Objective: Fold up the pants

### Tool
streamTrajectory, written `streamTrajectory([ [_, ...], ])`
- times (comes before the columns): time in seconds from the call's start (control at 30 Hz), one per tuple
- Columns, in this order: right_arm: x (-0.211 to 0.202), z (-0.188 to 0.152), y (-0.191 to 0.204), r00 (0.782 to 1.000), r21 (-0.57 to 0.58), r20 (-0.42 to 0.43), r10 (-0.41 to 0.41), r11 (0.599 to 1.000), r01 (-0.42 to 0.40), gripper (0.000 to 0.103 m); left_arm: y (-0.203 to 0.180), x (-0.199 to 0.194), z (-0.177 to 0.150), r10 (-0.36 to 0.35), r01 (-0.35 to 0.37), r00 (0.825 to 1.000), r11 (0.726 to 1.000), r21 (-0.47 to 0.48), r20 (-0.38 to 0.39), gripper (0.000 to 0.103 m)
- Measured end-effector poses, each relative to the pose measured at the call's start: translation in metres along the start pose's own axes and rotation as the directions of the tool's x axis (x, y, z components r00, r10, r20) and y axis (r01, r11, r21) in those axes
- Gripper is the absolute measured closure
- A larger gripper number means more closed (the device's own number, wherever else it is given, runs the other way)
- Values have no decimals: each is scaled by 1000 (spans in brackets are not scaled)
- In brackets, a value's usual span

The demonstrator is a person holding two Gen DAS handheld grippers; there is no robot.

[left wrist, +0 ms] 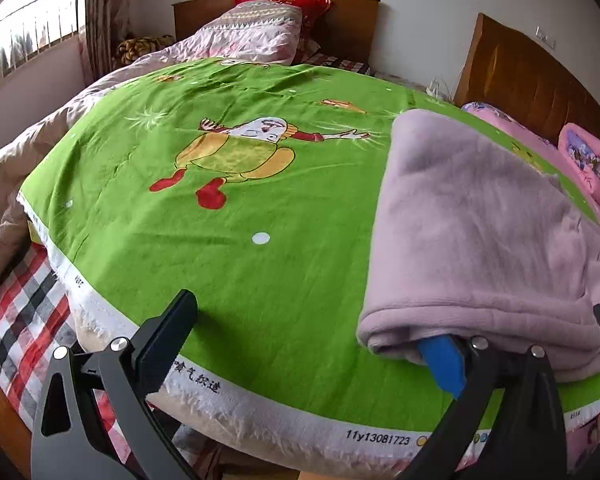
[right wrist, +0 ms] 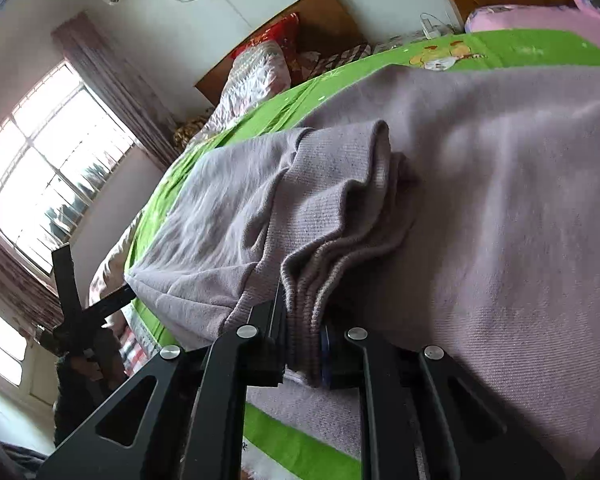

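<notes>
— Mauve knit, several layers bunched: my right claw (right wrist: 302, 354) is pinched tight on the hem of the pants (right wrist: 480, 208).
— Left claw (left wrist: 300, 344)?
— Spread wide, holding nothing; one finger tucked under the near fold.
— Progress?
— Doubled over on the green sheet (left wrist: 220, 264), right of middle. Likely one fold left.

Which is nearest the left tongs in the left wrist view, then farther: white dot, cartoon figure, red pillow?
1. White dot, on the green sheet just ahead of the left tongs.
2. Cartoon figure, mid-sheet.
3. Red pillow, at the headboard.
</notes>
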State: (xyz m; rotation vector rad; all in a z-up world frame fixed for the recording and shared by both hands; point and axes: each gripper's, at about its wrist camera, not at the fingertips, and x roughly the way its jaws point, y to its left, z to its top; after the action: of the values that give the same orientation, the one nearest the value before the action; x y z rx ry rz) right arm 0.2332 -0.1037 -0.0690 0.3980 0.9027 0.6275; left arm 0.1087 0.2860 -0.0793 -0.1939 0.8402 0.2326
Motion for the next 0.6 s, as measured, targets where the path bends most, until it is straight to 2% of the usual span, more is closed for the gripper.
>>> streamTrajectory([
  [0.1,-5,-1,1,1000,-20,14,-26,999,27,90,-4,-6,-2,-6,6,1000,998,56,4,2],
  [0.2,-8,-5,7,998,-42,25,-50,998,51,90,-6,-13,-8,35,-39,999,990,134,29,2],
  [0.3,-7,-5,3,998,-22,25,-56,998,57,90,-6,-19,-12,30,-34,999,980,196,24,2],
  [0.37,-9,-4,1,998,-13,22,-52,999,52,88,-8,-30,-13,22,-19,1000,955,297,-5,2],
  [0.4,-11,-3,1,999,-11,13,-52,999,52,85,-9,-40,-13,13,-13,1000,944,330,4,2],
  [0.47,-19,-2,4,997,-14,24,-71,997,71,76,-6,-68,-10,-52,32,998,936,351,47,2],
  [0.5,-28,-2,9,991,-35,66,-117,992,119,69,-3,-87,-5,-113,80,990,940,331,82,2],
  [0.57,-37,-1,23,975,-90,128,-180,977,192,68,0,-111,6,-214,171,967,948,267,140,2],
  [0.6,-40,0,34,970,-130,157,-183,970,204,68,-2,-118,13,-264,224,950,948,228,164,2],
])
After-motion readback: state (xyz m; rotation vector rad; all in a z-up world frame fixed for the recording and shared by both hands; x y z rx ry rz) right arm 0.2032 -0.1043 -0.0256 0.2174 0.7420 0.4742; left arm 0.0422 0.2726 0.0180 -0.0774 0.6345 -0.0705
